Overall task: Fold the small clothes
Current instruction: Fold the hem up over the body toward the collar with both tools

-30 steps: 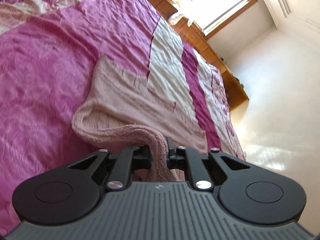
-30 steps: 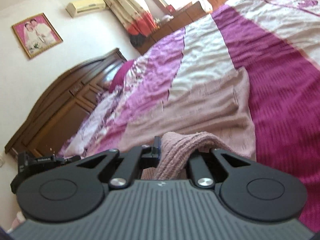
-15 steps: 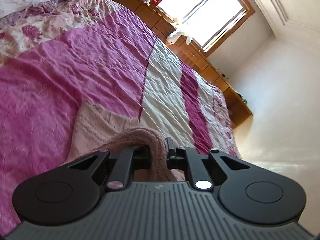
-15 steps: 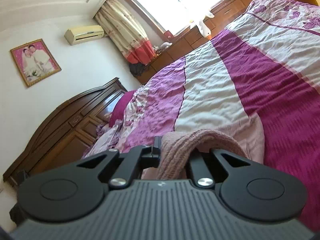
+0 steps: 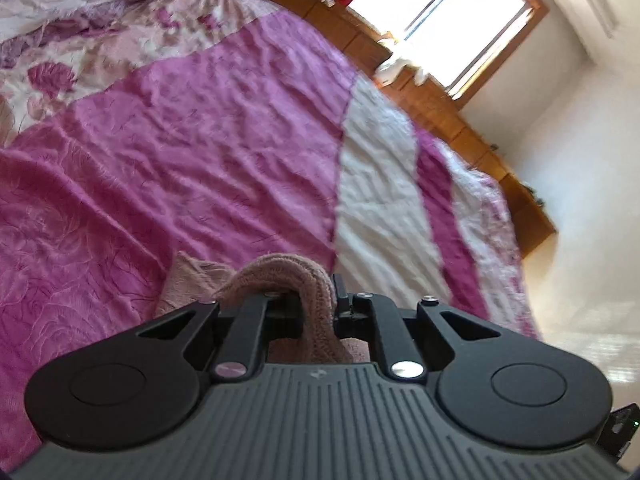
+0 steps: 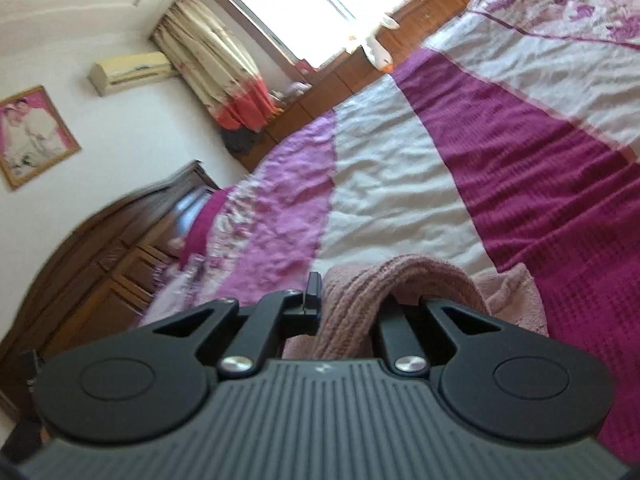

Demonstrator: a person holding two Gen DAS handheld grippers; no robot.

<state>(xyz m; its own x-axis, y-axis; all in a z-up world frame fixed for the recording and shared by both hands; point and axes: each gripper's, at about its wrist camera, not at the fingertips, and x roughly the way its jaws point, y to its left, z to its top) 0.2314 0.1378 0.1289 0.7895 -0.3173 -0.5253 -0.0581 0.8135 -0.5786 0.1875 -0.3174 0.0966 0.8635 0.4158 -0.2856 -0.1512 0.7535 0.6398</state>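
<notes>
Both grippers' jaws tight on the pink knit garment (image 5: 316,292), left gripper (image 5: 318,308) and right gripper (image 6: 348,308)

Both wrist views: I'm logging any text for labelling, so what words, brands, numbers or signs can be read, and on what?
None can be read.
Small pale mark on the left hand-held gripper body: too small to read.
Same mark on the right hand-held gripper: too small.
Framed picture and air conditioner: no legible text.
</notes>
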